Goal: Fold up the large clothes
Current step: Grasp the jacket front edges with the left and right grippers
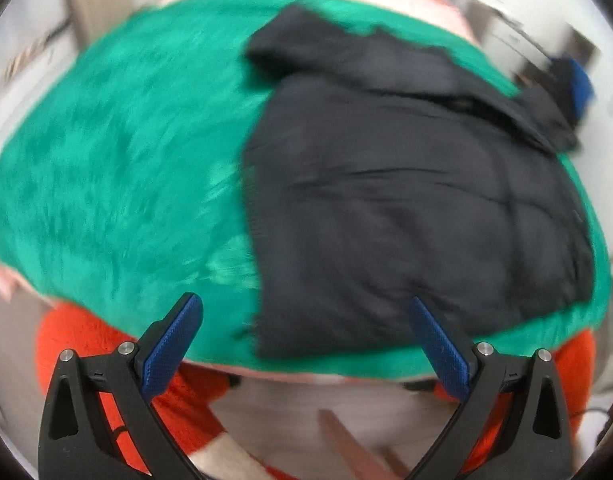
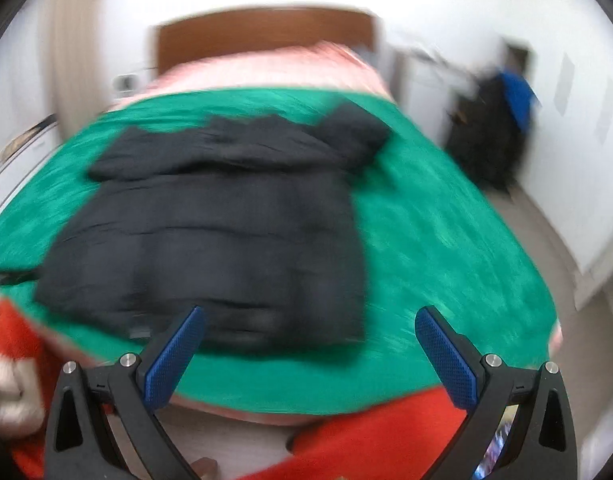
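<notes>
Left wrist, tool (image 1: 304, 322) spread above jacket (image 1: 418, 208)

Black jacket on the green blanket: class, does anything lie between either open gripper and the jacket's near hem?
Nothing visible does. The black jacket lies flat on the green blanket, its hem just ahead of the left gripper and the right gripper. Both are open and empty, with only blanket between.

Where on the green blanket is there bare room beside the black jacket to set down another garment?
Wide bare green blanket lies between the black jacket and the bed edge facing the floor. A second bare stretch runs along the jacket's other side. Only a thin green strip borders the near hem; crowded there.
</notes>
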A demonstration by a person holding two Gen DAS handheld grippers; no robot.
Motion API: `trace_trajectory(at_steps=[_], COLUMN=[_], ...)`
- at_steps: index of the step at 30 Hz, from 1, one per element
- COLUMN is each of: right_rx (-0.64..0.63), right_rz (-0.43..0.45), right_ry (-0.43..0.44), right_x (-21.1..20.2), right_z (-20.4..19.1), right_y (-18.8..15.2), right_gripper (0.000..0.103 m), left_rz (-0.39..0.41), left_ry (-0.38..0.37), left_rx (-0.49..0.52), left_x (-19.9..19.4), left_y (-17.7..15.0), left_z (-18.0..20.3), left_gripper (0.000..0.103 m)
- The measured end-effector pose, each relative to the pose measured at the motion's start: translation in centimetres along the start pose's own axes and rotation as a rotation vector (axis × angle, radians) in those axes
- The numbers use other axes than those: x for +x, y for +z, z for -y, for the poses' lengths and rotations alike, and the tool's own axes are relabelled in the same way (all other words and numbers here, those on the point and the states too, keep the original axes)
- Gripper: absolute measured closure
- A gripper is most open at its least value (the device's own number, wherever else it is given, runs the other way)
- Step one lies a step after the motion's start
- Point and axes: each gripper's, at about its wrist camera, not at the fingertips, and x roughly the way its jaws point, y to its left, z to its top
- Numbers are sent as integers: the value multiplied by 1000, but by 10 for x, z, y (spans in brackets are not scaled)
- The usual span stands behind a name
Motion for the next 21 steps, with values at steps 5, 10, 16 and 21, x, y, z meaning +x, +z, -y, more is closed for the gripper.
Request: trace_trajectory(at_steps=[5,10,16,21], right_rx=[128,236,257,213], right_rz=[-171,-269,-237,-191], right_ry=[147,338,320,275], right_x=[76,134,123,91], right_z=[48,37,31,37], right_y=[5,0,-3,-1], right_gripper=[0,14,68,76], left_rz=[-82,-144,-108,-83], left_ry=[-42,-84,-46,-44], left_rx=[-29,36,176,227], left_x=[43,59,49,17], left_y=[14,8,-15,-29], left_z=[-39,-22,16,17], left_gripper=[0,0,61,86])
